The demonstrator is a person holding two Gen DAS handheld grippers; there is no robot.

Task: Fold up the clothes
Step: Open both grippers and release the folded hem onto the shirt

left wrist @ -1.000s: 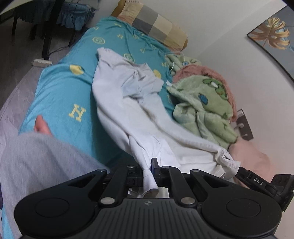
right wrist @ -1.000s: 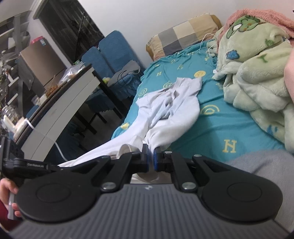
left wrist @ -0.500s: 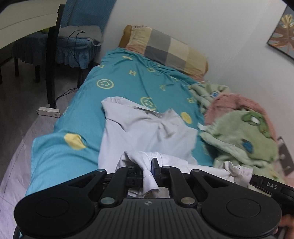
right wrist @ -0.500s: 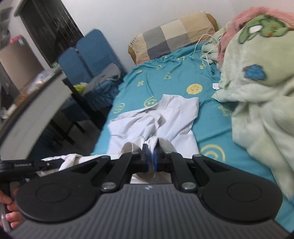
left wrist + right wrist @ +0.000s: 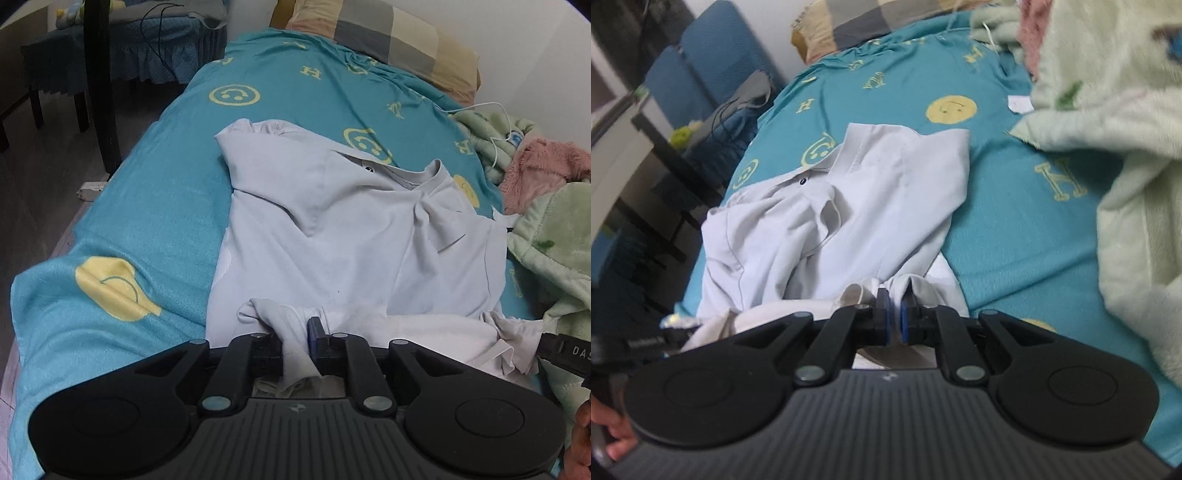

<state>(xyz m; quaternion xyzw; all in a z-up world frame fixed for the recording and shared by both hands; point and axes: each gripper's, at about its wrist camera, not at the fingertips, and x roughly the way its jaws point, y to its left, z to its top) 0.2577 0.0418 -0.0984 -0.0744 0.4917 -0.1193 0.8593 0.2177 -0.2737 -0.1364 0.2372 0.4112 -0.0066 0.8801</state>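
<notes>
Left wrist view shows the left gripper [image 5: 298, 345], jaws opening, with a bunch of the white shirt [image 5: 354, 229] between them at the bed's [image 5: 155, 221] near edge. Only the right view shows the right gripper [image 5: 894, 319], opening narrowly around cloth, beside the green blanket [image 5: 1108, 110].

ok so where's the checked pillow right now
In the left wrist view the checked pillow lies at the far end of the bed, top right, beyond the white shirt.
</notes>
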